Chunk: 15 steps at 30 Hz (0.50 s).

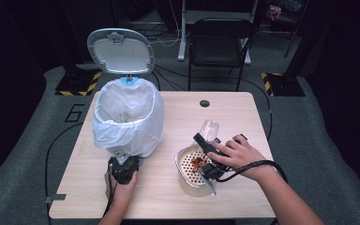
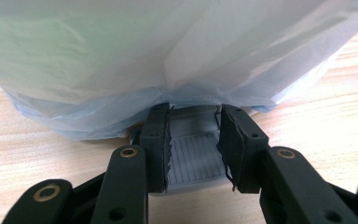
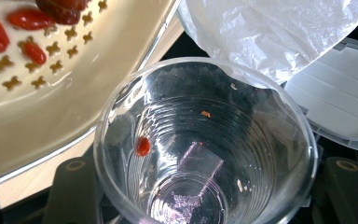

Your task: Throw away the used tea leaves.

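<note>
Near the table's [image 1: 243, 108] front-right corner, the right gripper [image 1: 209, 149] is clamped on a clear plastic cup [image 1: 209, 129], tipped over a perforated strainer bowl [image 1: 186, 164] holding red berries [image 1: 198, 162]; one berry [image 3: 142, 145] clings inside the cup. Toward the front-left edge, the left gripper's [image 2: 195, 140] jaws grasp the pedal [image 2: 196, 158] of the bag-lined bin [image 1: 127, 117], lid [image 1: 121, 50] raised

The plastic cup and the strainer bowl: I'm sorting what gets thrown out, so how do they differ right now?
The plastic cup is clear and ribbed; the strainer bowl is cream and perforated. The cup is tipped over, clamped in the right tool, while the bowl sits flat on the table. The cup is almost empty, one red berry stuck to its wall; the bowl carries a pile of red berries. Both lie right of the lined bin.
</note>
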Each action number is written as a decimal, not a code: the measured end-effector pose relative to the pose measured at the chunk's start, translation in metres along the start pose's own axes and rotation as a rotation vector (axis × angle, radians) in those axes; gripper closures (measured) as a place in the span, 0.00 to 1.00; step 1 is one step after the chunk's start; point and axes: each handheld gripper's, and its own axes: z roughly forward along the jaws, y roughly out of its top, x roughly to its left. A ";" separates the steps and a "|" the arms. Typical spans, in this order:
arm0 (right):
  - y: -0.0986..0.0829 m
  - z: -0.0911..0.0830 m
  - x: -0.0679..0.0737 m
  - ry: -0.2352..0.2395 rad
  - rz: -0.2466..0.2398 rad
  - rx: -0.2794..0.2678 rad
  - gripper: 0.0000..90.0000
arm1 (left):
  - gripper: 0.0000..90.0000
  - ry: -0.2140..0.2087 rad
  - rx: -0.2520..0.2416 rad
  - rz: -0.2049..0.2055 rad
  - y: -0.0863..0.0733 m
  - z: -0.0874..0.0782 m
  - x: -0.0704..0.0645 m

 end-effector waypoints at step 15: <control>-0.039 0.007 -0.028 0.096 0.511 -0.128 0.38 | 0.71 0.000 0.002 0.000 0.000 0.000 0.000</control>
